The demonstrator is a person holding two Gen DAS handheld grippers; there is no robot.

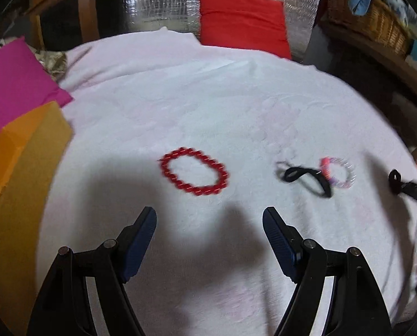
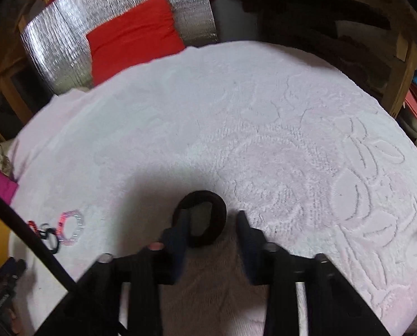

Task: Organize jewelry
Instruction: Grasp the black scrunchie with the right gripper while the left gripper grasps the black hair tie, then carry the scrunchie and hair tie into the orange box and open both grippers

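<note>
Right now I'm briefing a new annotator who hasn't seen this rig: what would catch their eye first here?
Probably the red bracelet, lying alone mid-towel just ahead of the open left gripper. To its right sit a black loop and a pink-and-clear bracelet, close together. In the right wrist view, a black ring hangs around one finger of the open right gripper, and a red cushion stands out behind the towel.

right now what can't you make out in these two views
- Red bracelet, left wrist view: motion blur smears the beads.
- Black band, right wrist view: the right gripper's left finger covers part of it, so contact is unclear.
- Clear bracelet and black loop: blurred, and small in the right view.
- Orange box, left view: cut off by the edge.
</note>
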